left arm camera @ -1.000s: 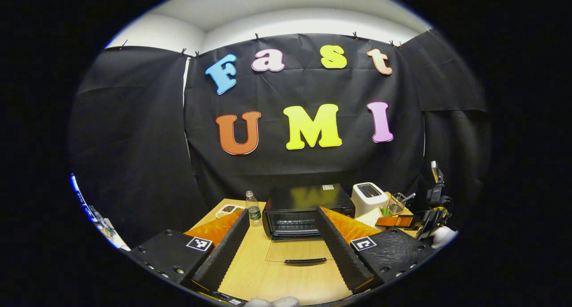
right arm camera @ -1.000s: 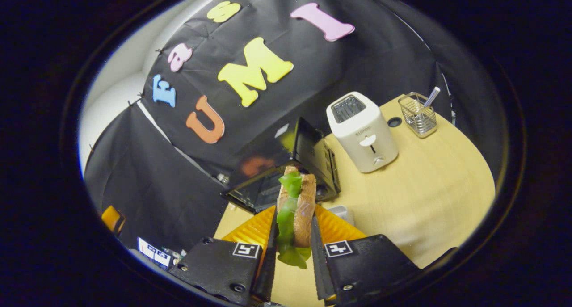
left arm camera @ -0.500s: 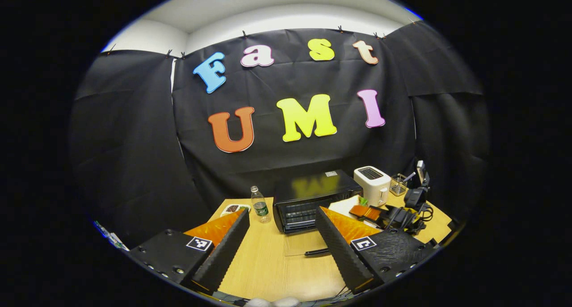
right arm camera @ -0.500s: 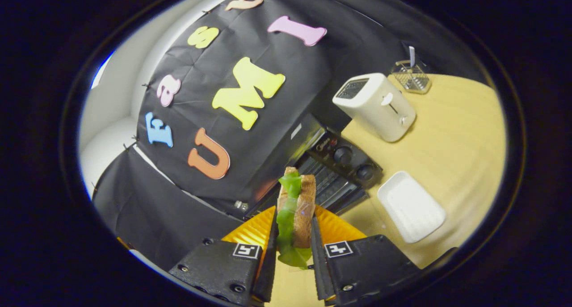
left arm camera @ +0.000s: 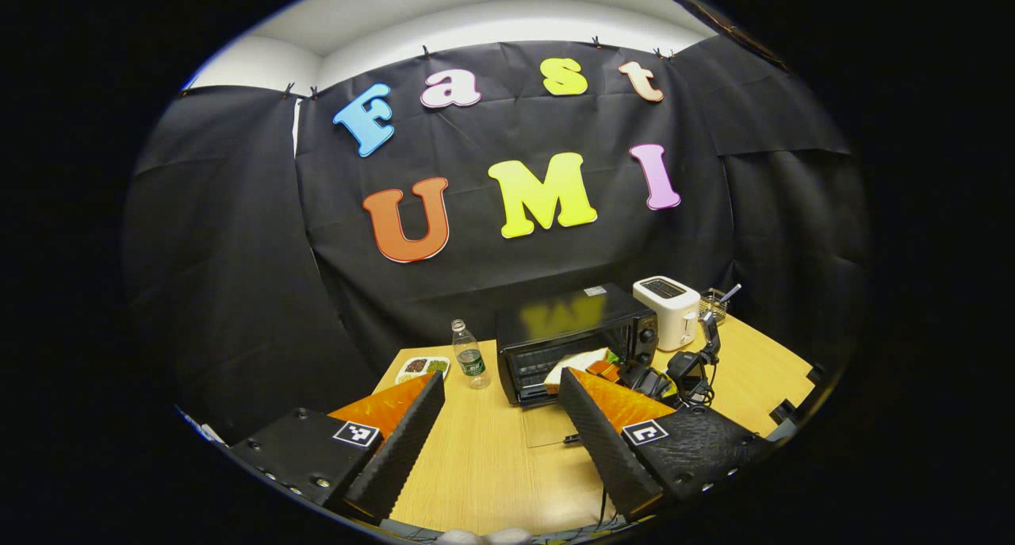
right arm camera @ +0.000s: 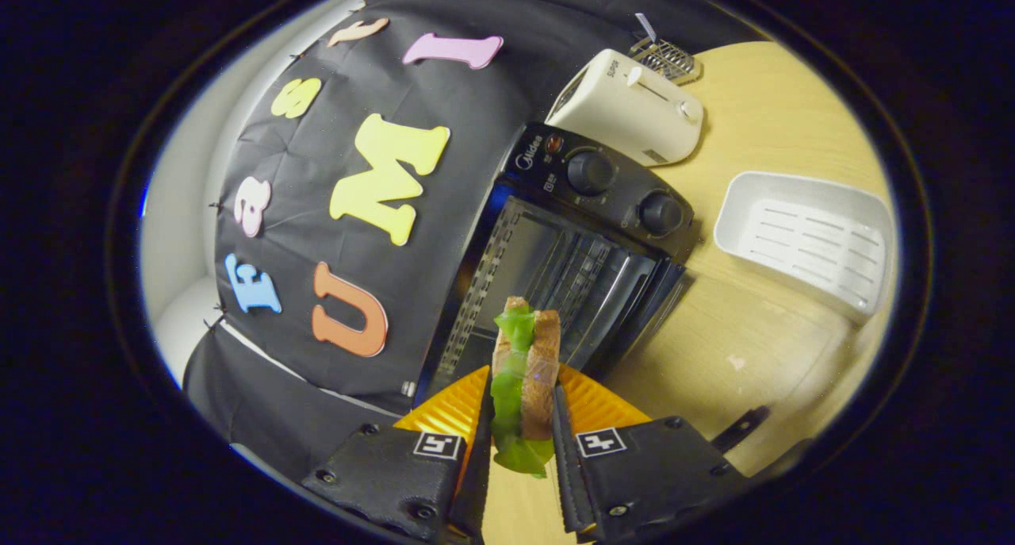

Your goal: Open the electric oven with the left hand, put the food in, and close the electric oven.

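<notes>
The black electric oven [left arm camera: 575,335] stands at the back of the wooden table with its glass door [left arm camera: 551,422] folded down flat. My left gripper [left arm camera: 500,382] hovers open above the table in front of it, holding nothing. A sandwich [right arm camera: 525,370] of brown bread and green lettuce stands upright between the fingers of my right gripper [right arm camera: 519,390], which is shut on it. It sits just before the oven [right arm camera: 571,243] and its open cavity with wire racks. In the left gripper view the right gripper [left arm camera: 662,378] holds the sandwich [left arm camera: 583,362] at the oven's mouth.
A white toaster [right arm camera: 626,109] and a wire basket [right arm camera: 666,53] stand beyond the oven. A white tray [right arm camera: 801,239] lies beside the oven's knob side. A water bottle [left arm camera: 471,356] and a small dish of food [left arm camera: 423,366] are left of the oven.
The right gripper has carried the sandwich in to the open oven cavity. The left gripper has drawn back and to the left of the lowered door.
</notes>
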Available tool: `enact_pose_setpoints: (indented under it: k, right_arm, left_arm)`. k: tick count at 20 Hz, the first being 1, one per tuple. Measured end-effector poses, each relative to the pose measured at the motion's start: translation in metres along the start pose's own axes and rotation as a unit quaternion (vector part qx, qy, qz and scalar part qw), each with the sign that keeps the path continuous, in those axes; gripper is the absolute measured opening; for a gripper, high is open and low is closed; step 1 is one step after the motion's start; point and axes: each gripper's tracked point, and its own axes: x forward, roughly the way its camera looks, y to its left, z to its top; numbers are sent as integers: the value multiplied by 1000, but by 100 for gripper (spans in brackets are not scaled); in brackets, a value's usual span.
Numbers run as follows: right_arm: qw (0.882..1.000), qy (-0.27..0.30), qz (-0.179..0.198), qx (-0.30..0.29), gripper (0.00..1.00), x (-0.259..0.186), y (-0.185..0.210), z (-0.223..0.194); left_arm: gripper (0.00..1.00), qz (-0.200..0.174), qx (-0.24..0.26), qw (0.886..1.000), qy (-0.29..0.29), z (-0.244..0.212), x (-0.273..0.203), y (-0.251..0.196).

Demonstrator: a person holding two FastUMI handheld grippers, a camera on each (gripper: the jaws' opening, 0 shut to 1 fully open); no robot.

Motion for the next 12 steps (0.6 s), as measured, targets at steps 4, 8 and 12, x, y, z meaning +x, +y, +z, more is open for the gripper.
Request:
enact_pose_setpoints:
  k: [4, 8, 12]
  right_arm:
    - [999, -20, -10, 23, 39, 43, 1, -3]
    - [999, -30, -17, 26, 39, 80, -1, -3]
    - [998, -47, -32, 17, 39, 100, -11, 6]
  left_arm:
    - [95, 14, 1, 1000, 14, -8, 6, 21]
    - [95, 34, -2, 999, 25, -18, 12, 43]
    - [95, 46, -9, 998, 37, -28, 15, 53]
